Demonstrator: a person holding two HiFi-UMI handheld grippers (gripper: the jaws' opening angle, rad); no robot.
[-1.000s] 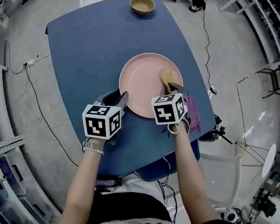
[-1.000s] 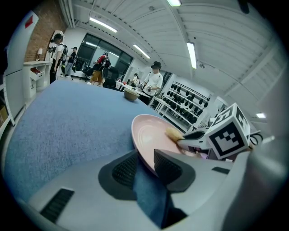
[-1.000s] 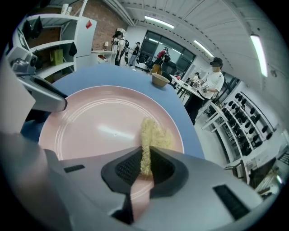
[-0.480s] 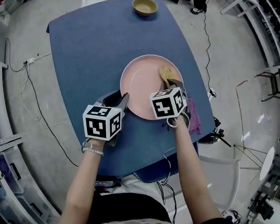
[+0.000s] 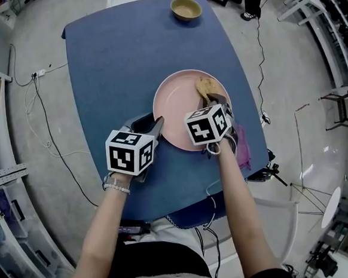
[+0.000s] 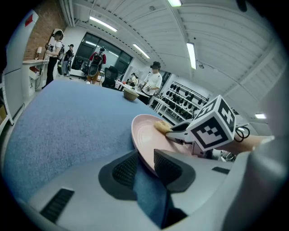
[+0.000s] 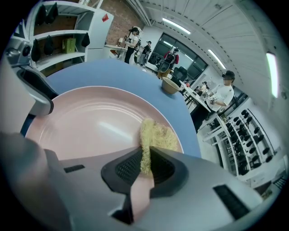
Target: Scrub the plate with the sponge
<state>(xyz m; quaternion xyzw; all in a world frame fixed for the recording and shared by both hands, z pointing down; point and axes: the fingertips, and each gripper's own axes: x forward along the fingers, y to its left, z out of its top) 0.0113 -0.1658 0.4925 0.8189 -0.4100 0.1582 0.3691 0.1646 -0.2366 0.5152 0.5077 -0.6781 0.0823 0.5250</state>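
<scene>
A pink plate [image 5: 183, 101] lies on the blue table [image 5: 108, 68]. My left gripper [image 5: 155, 124] is shut on the plate's near-left rim [image 6: 143, 155], one jaw above it and one below. A yellow sponge [image 5: 204, 86] rests on the right side of the plate, and my right gripper [image 5: 213, 102] is shut on it. In the right gripper view the sponge [image 7: 153, 137] sticks out from between the jaws onto the plate [image 7: 90, 122]. The left gripper view shows the right gripper's marker cube [image 6: 212, 126] over the plate.
A small tan bowl [image 5: 186, 9] stands at the table's far edge, seen too in the right gripper view [image 7: 170, 85]. A magenta cloth [image 5: 243, 145] lies at the table's right edge. Cables [image 5: 41, 122] run over the floor at the left. People stand far off.
My right gripper has slid the sponge a little farther across the plate's right side. The left gripper has kept its hold on the rim.
</scene>
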